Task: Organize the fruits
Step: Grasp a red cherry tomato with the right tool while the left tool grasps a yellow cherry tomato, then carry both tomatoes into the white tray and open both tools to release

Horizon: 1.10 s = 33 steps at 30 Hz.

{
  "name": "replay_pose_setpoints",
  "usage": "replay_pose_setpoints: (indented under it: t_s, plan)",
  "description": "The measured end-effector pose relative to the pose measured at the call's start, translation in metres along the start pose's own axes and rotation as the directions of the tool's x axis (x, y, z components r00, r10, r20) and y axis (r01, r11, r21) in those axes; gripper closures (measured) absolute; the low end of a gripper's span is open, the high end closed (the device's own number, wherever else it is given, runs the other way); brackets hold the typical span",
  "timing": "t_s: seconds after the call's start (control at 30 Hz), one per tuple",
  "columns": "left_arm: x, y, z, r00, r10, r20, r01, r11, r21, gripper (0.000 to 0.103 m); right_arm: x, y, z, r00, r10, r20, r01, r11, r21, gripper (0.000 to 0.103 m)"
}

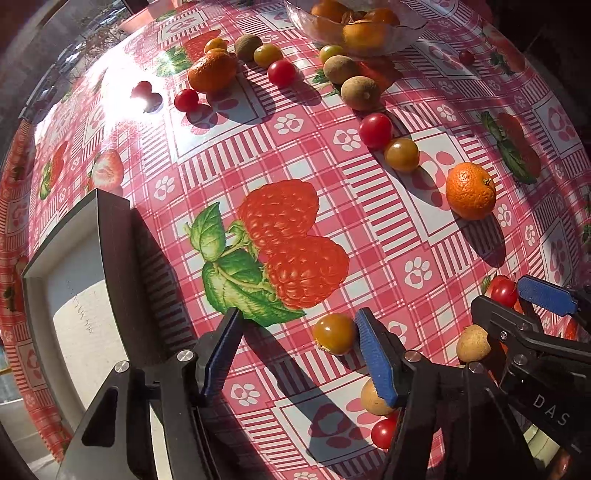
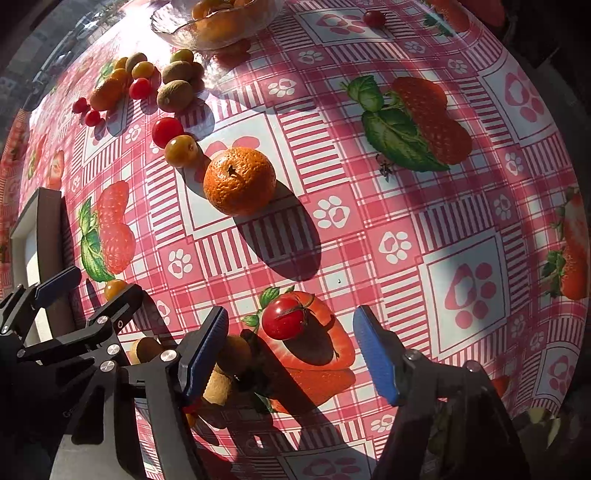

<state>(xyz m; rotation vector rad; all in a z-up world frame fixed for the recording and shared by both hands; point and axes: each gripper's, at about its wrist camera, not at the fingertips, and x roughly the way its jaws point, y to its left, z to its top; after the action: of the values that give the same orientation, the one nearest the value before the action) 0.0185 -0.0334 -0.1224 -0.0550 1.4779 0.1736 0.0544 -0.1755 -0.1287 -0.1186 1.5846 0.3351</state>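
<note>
My left gripper (image 1: pixel 297 326) points down at the red checked tablecloth (image 1: pixel 317 147) and stands open. A yellow-orange cherry tomato (image 1: pixel 334 333) lies between its blue pads, close to the right pad (image 1: pixel 376 362) and far from the other. My right gripper (image 2: pixel 291 319) is open too, with a red cherry tomato (image 2: pixel 284 317) lying between its fingers and touching neither. In the left wrist view the right gripper (image 1: pixel 515 297) shows at the lower right around that red tomato (image 1: pixel 503 291). The left gripper (image 2: pixel 92 286) shows at the right wrist view's left edge.
A glass bowl (image 1: pixel 406 35) with mandarins stands at the far edge. Loose mandarins (image 1: pixel 471 190), kiwis (image 1: pixel 360 92) and cherry tomatoes (image 1: pixel 375 129) lie scattered in front of it. A white tray with a dark rim (image 1: pixel 110 229) sits at the left. Pale round fruits (image 1: pixel 472 343) lie between the grippers.
</note>
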Motion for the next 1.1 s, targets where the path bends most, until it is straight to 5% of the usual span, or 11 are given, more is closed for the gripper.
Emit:
replay_pose_setpoints:
  t_s: [0.13,0.33,0.67,1.1]
  plan:
    - [-0.003,-0.016,-0.001,0.998,-0.059,0.006,0.059,0.998,0.014,0.080,-0.004,0.016,-0.006,1.000,-0.002,0.008,0.002,1.000,-0.031,0.079]
    - [-0.013,-0.019,-0.007,0.990,-0.140,0.010,0.140,0.990,-0.017,0.080,-0.010,0.008,-0.009,0.995,0.097,0.018,-0.097,0.995,0.011,0.079]
    - [-0.044,0.023,-0.032,0.979,-0.192,0.062,0.198,0.975,-0.099,0.080,-0.041,-0.002,-0.024,0.989,0.146,0.039,-0.146,0.989,0.014,0.079]
    - [-0.060,0.117,-0.082,0.985,-0.141,0.097,0.162,0.953,-0.256,0.080,-0.055,0.087,-0.027,0.980,0.198,0.015,-0.193,0.969,-0.157,0.079]
